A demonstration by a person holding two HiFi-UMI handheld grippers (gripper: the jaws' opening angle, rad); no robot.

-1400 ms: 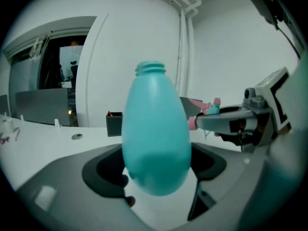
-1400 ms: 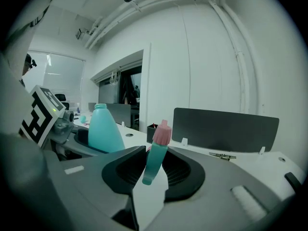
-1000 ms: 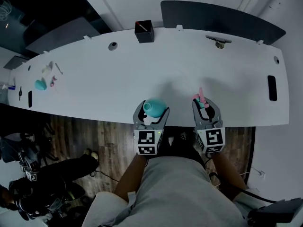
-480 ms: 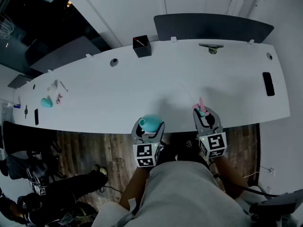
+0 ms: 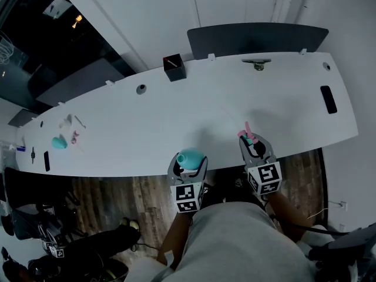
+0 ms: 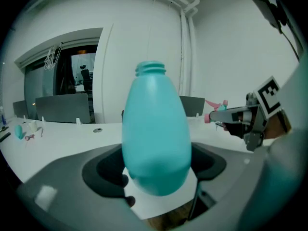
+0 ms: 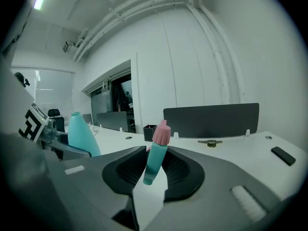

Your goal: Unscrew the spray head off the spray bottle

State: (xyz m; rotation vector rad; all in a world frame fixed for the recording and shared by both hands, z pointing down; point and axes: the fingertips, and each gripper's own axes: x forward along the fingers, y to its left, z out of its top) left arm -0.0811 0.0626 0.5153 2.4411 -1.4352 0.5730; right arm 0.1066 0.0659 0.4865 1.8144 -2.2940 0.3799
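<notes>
The teal spray bottle point(image 5: 190, 156) stands upright between the jaws of my left gripper point(image 5: 188, 160), which is shut on its wide body. Its threaded neck point(image 6: 150, 69) is bare, with no head on it. The spray head point(image 5: 247, 134), a teal stem with a pink cap and trigger, is held apart from the bottle in my right gripper point(image 5: 254, 141), shut on it. In the right gripper view the spray head point(image 7: 156, 152) leans slightly between the pads, and the bottle point(image 7: 82, 134) shows to the left. Both grippers hover at the table's front edge point(image 5: 147, 172).
On the long white table stand a black box point(image 5: 175, 68) at the back, a metal piece point(image 5: 257, 64), a flat black device point(image 5: 328, 98) at the right, and small teal and pink items point(image 5: 59, 141) far left. A dark panel point(image 5: 258, 40) lines the far edge.
The head view has shifted, so the table sits higher and more tilted in the picture. Both grippers keep their holds, with bottle and spray head about as far apart as before.
</notes>
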